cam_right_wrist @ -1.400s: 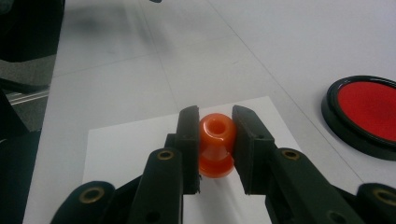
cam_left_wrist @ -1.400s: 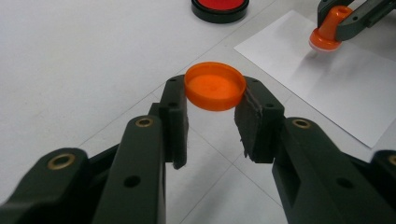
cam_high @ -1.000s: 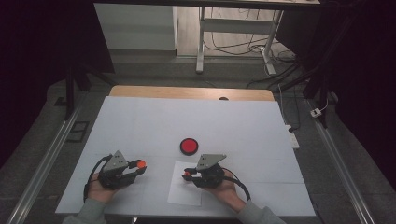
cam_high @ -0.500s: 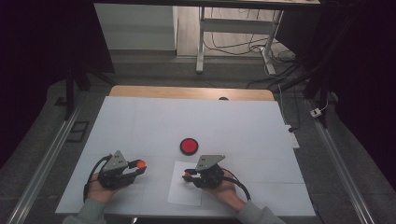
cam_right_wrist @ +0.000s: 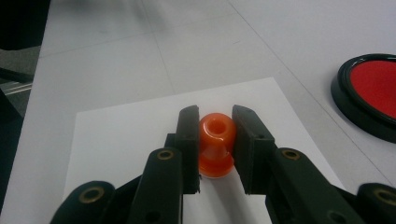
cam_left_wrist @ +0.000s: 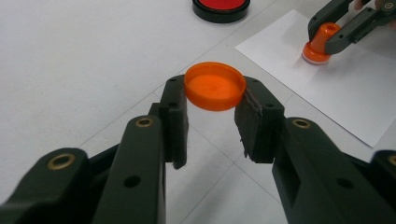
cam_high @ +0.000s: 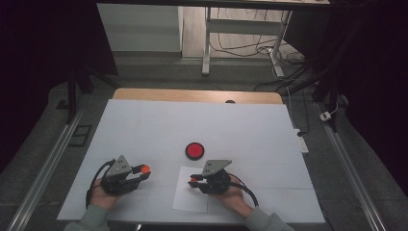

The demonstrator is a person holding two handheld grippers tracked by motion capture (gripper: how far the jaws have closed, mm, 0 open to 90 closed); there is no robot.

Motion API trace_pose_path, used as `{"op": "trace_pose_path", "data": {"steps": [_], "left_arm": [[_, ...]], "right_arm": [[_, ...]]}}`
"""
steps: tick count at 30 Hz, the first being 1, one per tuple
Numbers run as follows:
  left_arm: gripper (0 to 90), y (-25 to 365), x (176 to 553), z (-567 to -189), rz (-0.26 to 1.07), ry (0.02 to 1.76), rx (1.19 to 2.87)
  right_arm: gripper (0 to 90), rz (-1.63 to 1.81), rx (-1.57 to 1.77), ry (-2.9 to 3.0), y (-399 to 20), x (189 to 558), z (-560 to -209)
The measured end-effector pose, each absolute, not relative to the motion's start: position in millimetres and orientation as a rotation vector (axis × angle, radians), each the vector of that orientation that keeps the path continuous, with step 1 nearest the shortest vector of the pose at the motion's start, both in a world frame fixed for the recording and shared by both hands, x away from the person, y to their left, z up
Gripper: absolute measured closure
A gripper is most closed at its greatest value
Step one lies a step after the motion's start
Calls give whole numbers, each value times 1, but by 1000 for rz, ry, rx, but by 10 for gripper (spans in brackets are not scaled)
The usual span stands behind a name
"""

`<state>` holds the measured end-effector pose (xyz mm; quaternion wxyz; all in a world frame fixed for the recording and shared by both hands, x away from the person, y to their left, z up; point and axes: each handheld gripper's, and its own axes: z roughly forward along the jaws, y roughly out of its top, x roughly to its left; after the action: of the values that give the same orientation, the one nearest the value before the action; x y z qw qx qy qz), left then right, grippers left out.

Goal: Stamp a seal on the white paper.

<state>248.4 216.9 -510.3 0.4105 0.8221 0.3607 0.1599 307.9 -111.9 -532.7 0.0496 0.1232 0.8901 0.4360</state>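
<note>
Between the right gripper (cam_right_wrist: pixel 215 149) jaws: orange stamp (cam_right_wrist: pixel 215 144), clamped, face down on the paper sheet (cam_high: pixel 190 195). Left gripper (cam_left_wrist: pixel 212 119), at its nine o'clock: closed on the orange cap (cam_left_wrist: pixel 215 85), empty. Ink pad (cam_high: pixel 195 150), twelve o'clock: open, red. Step, judged: imprinting. Next: lift straight up.

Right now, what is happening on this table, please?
A person is stamping a paper sheet. The right tongs grip an orange stamp and press it down on the sheet. The left tongs hold its orange cap off to the side. A red ink pad lies open just beyond the sheet.
</note>
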Motion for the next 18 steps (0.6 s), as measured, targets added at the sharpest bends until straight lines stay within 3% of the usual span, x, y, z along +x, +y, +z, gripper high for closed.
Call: {"op": "trace_pose_path", "data": {"steps": [18], "left_arm": [[647,216,248,-510,405,908,2072]], "right_arm": [[722,1313,368,2691,-111,304,-533]]}}
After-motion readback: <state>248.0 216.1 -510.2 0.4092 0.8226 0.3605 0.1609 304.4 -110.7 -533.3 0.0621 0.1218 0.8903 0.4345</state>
